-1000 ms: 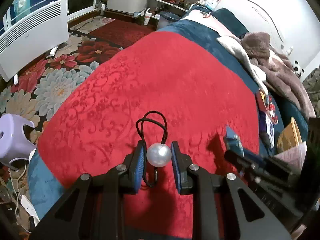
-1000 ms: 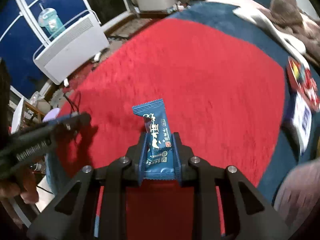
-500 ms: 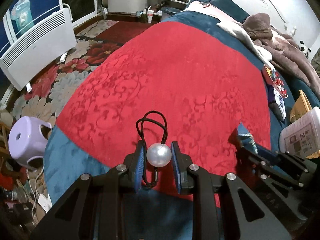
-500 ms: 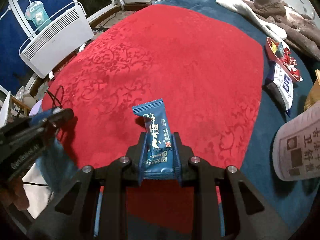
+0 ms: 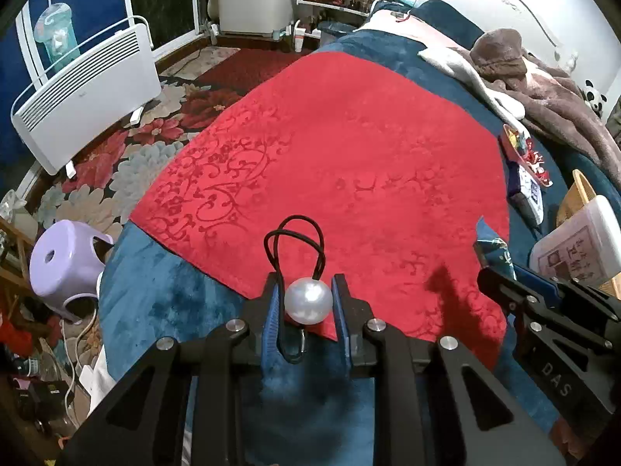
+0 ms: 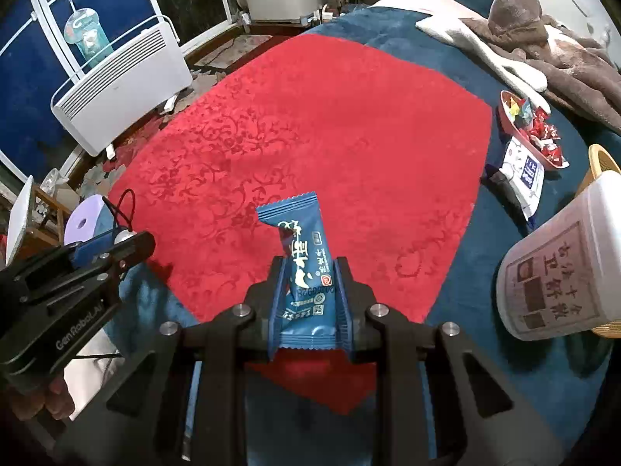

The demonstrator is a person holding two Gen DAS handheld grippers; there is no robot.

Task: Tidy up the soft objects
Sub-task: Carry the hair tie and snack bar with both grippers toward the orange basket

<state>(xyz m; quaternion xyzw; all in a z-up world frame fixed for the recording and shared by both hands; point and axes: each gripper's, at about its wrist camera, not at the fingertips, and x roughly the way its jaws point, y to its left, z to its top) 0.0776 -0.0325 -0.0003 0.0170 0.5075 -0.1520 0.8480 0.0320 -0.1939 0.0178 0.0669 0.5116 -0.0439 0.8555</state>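
My left gripper (image 5: 306, 291) is shut on a pearl hair tie (image 5: 308, 301); its black elastic loop sticks out ahead, above the near edge of the red cloth (image 5: 349, 155). My right gripper (image 6: 308, 272) is shut on a blue snack packet (image 6: 306, 264), held upright above the red cloth (image 6: 330, 124). The left gripper with the hair tie also shows at the left of the right wrist view (image 6: 128, 237). The right gripper with the packet tip shows at the right of the left wrist view (image 5: 493, 264).
The cloth lies on a blue blanket (image 6: 458, 272). At the right are a red candy tray (image 6: 531, 132), a white tub (image 6: 559, 268) and a yellow basket (image 6: 599, 159). Brown blankets (image 6: 562, 46) lie at the back. A white heater (image 5: 85, 93) and lilac stool (image 5: 66, 260) stand left.
Both grippers have pulled back and risen from the cloth, keeping hold of the hair tie and the packet. More of the blue blanket and the white tub have come into view.
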